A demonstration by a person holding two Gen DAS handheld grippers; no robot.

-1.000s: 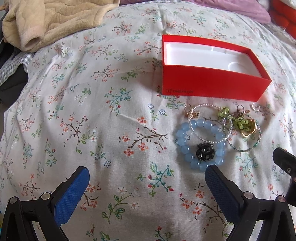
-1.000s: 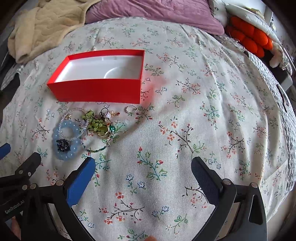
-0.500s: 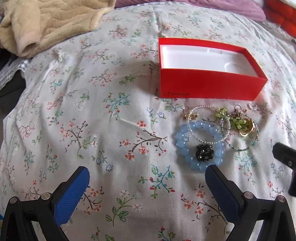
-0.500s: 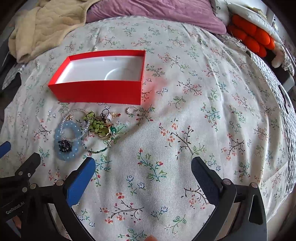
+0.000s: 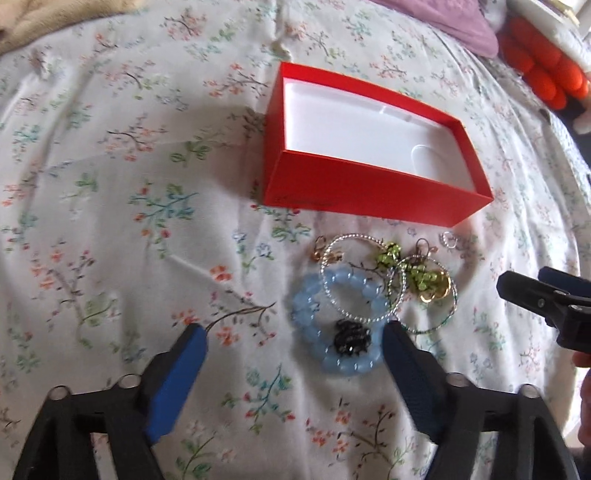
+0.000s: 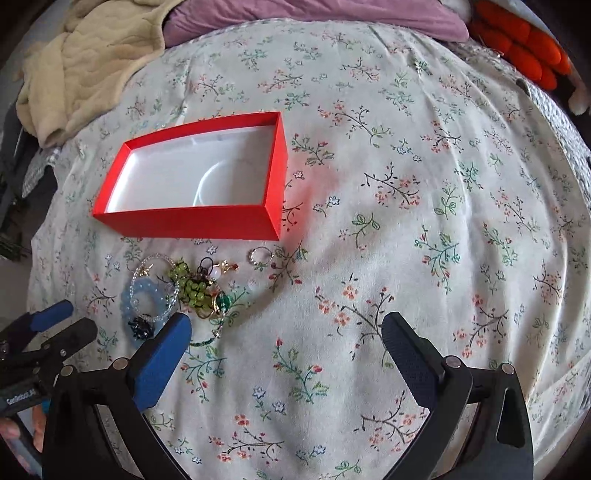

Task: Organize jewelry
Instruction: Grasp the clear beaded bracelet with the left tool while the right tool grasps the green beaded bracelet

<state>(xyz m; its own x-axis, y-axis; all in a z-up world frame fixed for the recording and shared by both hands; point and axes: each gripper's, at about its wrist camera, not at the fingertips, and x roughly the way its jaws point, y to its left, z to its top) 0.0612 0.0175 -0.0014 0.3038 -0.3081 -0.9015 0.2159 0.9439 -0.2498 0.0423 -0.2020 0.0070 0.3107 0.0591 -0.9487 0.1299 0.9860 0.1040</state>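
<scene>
An open red box [image 5: 369,192] with a white lining sits on the floral bedspread; it also shows in the right wrist view [image 6: 192,221]. In front of it lies a tangle of jewelry: a pale blue bead bracelet [image 5: 314,325] with a black charm [image 5: 351,338], a clear bead ring [image 5: 354,280], green bead pieces [image 5: 417,273] and a small silver ring [image 6: 258,255]. My left gripper [image 5: 293,341] is open, its right finger beside the blue bracelet. My right gripper [image 6: 286,332] is open and empty, just right of the pile [image 6: 195,288].
A beige blanket [image 6: 85,62] lies at the far left. A purple pillow [image 6: 314,18] and an orange cushion [image 6: 524,40] lie at the back. The bed's edge drops off at the right and at the left.
Both grippers have moved forward and down toward the jewelry pile. The left one has swung right, so the bracelet now lies by its right finger. Nothing has been picked up.
</scene>
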